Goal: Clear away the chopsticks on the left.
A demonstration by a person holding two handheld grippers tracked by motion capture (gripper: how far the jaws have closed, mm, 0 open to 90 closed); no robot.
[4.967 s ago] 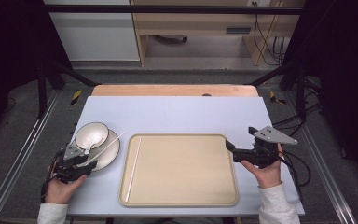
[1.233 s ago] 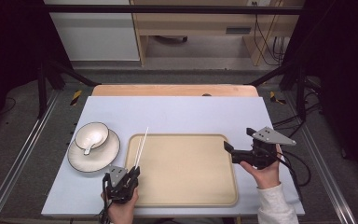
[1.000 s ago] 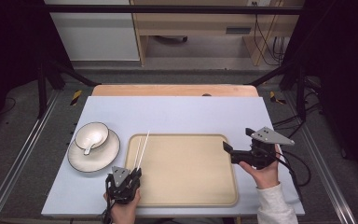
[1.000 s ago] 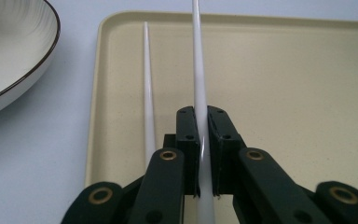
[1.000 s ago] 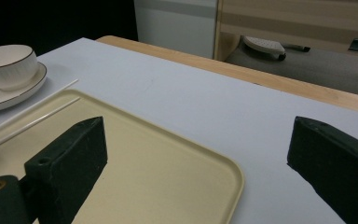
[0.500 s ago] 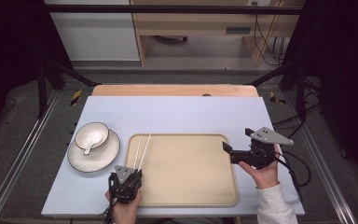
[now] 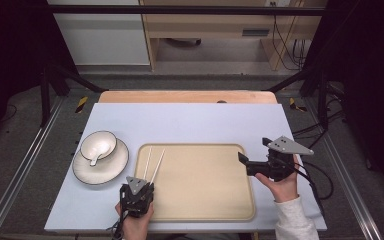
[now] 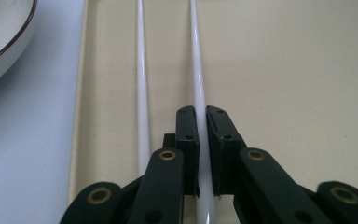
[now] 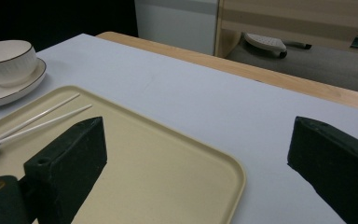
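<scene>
Left gripper (image 7: 137, 192) clamped on one chopstick (image 8: 198, 112) at the tray's (image 7: 200, 212) near-left corner.
Its twin (image 8: 141, 93) lies loose just beside it; judged next: lift cleanly. Farther right, the right gripper (image 7: 245, 161) hovers, jaws apart.

Place: lab recording bay, not a home.
Frame: black metal rig (image 7: 55, 85) around the table (image 7: 190, 120).
Floor: grey carpet (image 7: 25, 165), yellow-black tape (image 7: 81, 104).
Wiring: loose cables (image 7: 285, 40) under a wooden bench (image 7: 205, 25).
Backdrop: dark at both sides.
</scene>
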